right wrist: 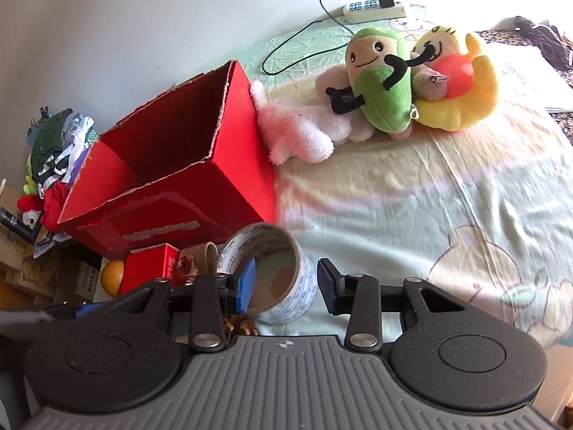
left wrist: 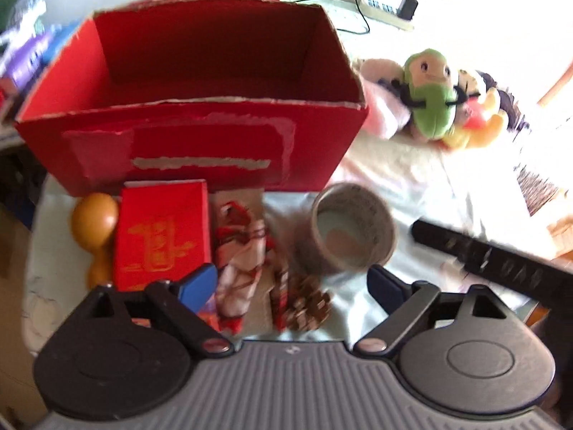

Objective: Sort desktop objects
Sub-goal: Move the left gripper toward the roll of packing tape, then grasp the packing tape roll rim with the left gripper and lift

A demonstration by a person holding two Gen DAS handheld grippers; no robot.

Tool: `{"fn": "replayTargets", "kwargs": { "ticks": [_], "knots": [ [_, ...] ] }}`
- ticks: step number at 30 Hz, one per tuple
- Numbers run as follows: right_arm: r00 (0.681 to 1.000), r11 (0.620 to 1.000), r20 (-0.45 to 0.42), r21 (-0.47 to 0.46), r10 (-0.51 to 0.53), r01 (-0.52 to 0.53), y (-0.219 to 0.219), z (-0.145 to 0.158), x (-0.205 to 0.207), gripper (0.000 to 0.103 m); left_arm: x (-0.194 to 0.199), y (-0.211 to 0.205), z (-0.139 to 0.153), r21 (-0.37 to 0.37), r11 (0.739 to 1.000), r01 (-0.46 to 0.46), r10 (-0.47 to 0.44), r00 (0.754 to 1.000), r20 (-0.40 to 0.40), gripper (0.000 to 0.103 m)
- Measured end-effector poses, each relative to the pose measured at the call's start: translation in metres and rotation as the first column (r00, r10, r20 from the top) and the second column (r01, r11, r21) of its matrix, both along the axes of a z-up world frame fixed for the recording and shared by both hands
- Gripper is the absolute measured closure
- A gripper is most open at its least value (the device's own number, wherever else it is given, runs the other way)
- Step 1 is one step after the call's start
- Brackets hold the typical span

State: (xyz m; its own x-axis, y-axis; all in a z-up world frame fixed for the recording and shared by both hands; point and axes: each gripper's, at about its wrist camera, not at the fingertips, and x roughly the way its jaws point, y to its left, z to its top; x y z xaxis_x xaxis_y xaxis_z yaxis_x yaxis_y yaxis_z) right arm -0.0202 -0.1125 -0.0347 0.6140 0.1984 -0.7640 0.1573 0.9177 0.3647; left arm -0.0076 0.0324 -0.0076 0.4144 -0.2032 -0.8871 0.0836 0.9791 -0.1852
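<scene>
A big open red cardboard box [left wrist: 193, 107] stands on the bed sheet. In front of it lie an orange gourd-shaped thing [left wrist: 95, 215], a small red box [left wrist: 161, 236], a red-and-white packet [left wrist: 243, 251], a pine cone [left wrist: 308, 304] and a tape roll [left wrist: 352, 229]. My left gripper [left wrist: 292, 283] is open above the packet and the cone, holding nothing. My right gripper [right wrist: 286, 285] is open at the tape roll [right wrist: 275, 272]. One blue pad sits over the roll's hole and the other outside its right wall. The wall is not pinched.
Green [right wrist: 379, 86], yellow [right wrist: 462, 82] and pink [right wrist: 304, 129] plush toys lie right of the red box [right wrist: 172, 165]. A power strip [right wrist: 372, 9] with cables sits by the wall. Clothes [right wrist: 61, 150] are piled at the left. A blurred black bar [left wrist: 501, 261] crosses in from the right.
</scene>
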Motion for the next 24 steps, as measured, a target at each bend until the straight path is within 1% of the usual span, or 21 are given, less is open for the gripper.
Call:
{"fn": "replayTargets", "kwargs": {
  "ticks": [1, 4, 6, 8, 10, 11, 12, 14, 16, 18, 19, 20, 21, 23, 24],
  "knots": [
    [1.000, 1.000, -0.001, 0.001, 0.009, -0.009, -0.003, -0.002, 0.004, 0.062, 0.004, -0.001, -0.001, -0.008, 1.000, -0.011, 0.011, 1.000, 0.000, 0.015],
    [1.000, 1.000, -0.005, 0.001, 0.020, -0.020, -0.011, -0.006, 0.015, 0.062, 0.016, -0.014, -0.007, 0.031, 1.000, -0.006, 0.006, 1.000, -0.001, 0.026],
    [0.999, 0.999, -0.014, 0.010, 0.031, -0.031, -0.017, -0.011, 0.022, 0.063, 0.024, -0.021, -0.014, 0.068, 0.998, 0.008, -0.007, 1.000, -0.005, 0.042],
    [0.999, 0.999, -0.025, 0.021, 0.048, -0.048, -0.021, -0.015, 0.027, 0.063, 0.031, -0.028, -0.022, 0.097, 0.995, 0.021, -0.019, 1.000, -0.017, 0.054],
    [0.997, 0.997, -0.038, 0.037, 0.069, -0.067, -0.023, -0.020, 0.033, 0.063, 0.036, -0.030, -0.029, 0.085, 0.996, 0.024, -0.022, 0.999, -0.031, 0.055],
    [0.996, 0.996, -0.046, 0.044, 0.079, -0.077, -0.024, -0.023, 0.035, 0.063, 0.038, -0.031, -0.032, 0.079, 0.997, 0.026, -0.023, 0.999, -0.036, 0.063],
    [0.995, 0.995, -0.053, 0.048, 0.088, -0.086, -0.024, -0.025, 0.038, 0.064, 0.040, -0.033, -0.035, 0.081, 0.996, 0.026, -0.023, 0.999, -0.047, 0.066],
    [0.991, 0.992, -0.067, 0.059, 0.112, -0.108, -0.025, -0.030, 0.043, 0.064, 0.044, -0.035, -0.040, 0.092, 0.995, 0.022, -0.018, 0.999, -0.049, 0.066],
    [0.988, 0.989, -0.082, 0.074, 0.132, -0.126, -0.025, -0.034, 0.047, 0.064, 0.047, -0.038, -0.044, 0.124, 0.992, 0.017, -0.012, 0.999, -0.041, 0.066],
    [0.984, 0.987, -0.092, 0.072, 0.150, -0.144, -0.025, -0.036, 0.051, 0.068, 0.048, -0.039, -0.047, 0.120, 0.993, 0.018, -0.012, 0.999, -0.048, 0.067],
    [0.982, 0.986, -0.099, 0.070, 0.159, -0.152, -0.025, -0.038, 0.054, 0.069, 0.049, -0.039, -0.049, 0.111, 0.994, 0.020, -0.014, 0.998, -0.055, 0.070],
    [0.980, 0.984, -0.107, 0.074, 0.167, -0.160, -0.025, -0.040, 0.056, 0.070, 0.051, -0.041, -0.052, 0.105, 0.994, 0.025, -0.019, 0.998, -0.063, 0.078],
    [0.978, 0.983, -0.117, 0.078, 0.175, -0.166, -0.025, -0.043, 0.058, 0.072, 0.053, -0.043, -0.054, 0.111, 0.993, 0.027, -0.019, 0.997, -0.069, 0.084],
    [0.972, 0.980, -0.140, 0.091, 0.188, -0.176, -0.025, -0.049, 0.062, 0.075, 0.057, -0.046, -0.061, 0.134, 0.991, 0.027, -0.015, 0.996, -0.091, 0.087],
    [0.970, 0.978, -0.147, 0.099, 0.196, -0.183, -0.025, -0.051, 0.063, 0.076, 0.058, -0.046, -0.063, 0.133, 0.991, 0.024, -0.011, 0.995, -0.098, 0.088]
  ]
}}
